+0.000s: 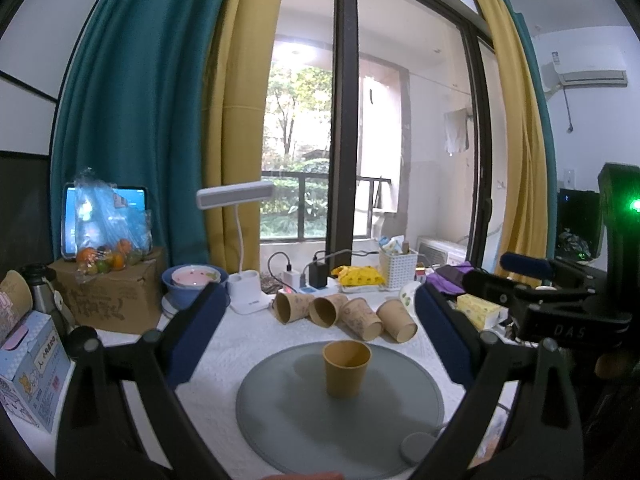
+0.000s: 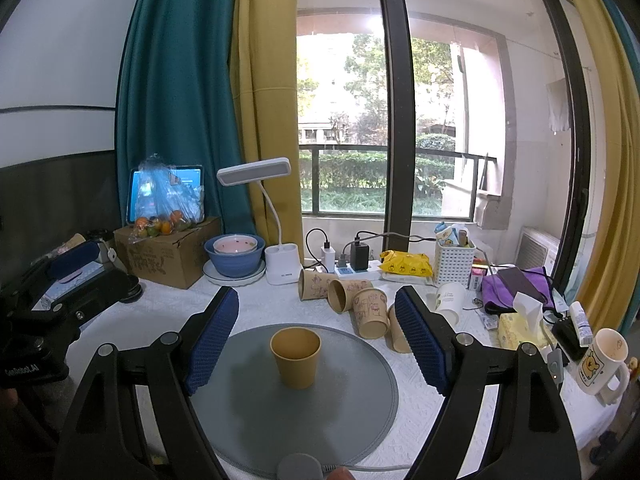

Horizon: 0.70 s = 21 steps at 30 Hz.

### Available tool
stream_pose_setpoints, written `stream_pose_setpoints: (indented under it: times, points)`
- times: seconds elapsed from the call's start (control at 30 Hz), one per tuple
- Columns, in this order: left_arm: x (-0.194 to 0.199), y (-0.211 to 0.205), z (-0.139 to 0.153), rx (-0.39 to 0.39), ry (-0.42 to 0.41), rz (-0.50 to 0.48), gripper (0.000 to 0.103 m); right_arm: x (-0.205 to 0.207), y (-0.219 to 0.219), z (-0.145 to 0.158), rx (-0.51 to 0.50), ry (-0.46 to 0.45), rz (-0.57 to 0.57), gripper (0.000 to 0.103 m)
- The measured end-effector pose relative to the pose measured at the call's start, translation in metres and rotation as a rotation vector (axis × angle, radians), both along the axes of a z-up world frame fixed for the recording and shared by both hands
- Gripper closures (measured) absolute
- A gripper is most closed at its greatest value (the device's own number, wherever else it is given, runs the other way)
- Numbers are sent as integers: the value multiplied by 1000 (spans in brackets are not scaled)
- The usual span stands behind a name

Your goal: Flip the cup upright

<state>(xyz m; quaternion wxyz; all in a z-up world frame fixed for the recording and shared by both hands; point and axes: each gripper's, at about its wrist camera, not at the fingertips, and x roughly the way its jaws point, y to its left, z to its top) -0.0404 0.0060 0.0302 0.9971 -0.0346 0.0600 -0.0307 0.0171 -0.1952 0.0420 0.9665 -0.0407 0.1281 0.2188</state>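
The yellow cup (image 1: 346,368) (image 2: 295,357) stands upright, mouth up, on the round grey mat (image 1: 280,420) (image 2: 248,416), ahead of and between the blue-padded fingers of both grippers, touched by neither. The left gripper (image 1: 316,336) is spread wide and holds nothing, and the right gripper (image 2: 316,336) likewise gapes wide and empty. Beyond the fingertips, past the far edge of the mat, four brown paper cups (image 1: 344,316) (image 2: 352,304) lie on their sides in a row on the white tablecloth (image 1: 224,352) (image 2: 256,304).
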Motion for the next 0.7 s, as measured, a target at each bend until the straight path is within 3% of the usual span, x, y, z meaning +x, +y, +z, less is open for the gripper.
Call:
stream_pose_setpoints:
  times: [0.7]
  points:
    - [-1, 4, 0, -3, -13, 14, 7, -1, 1, 1, -1, -5, 3, 20]
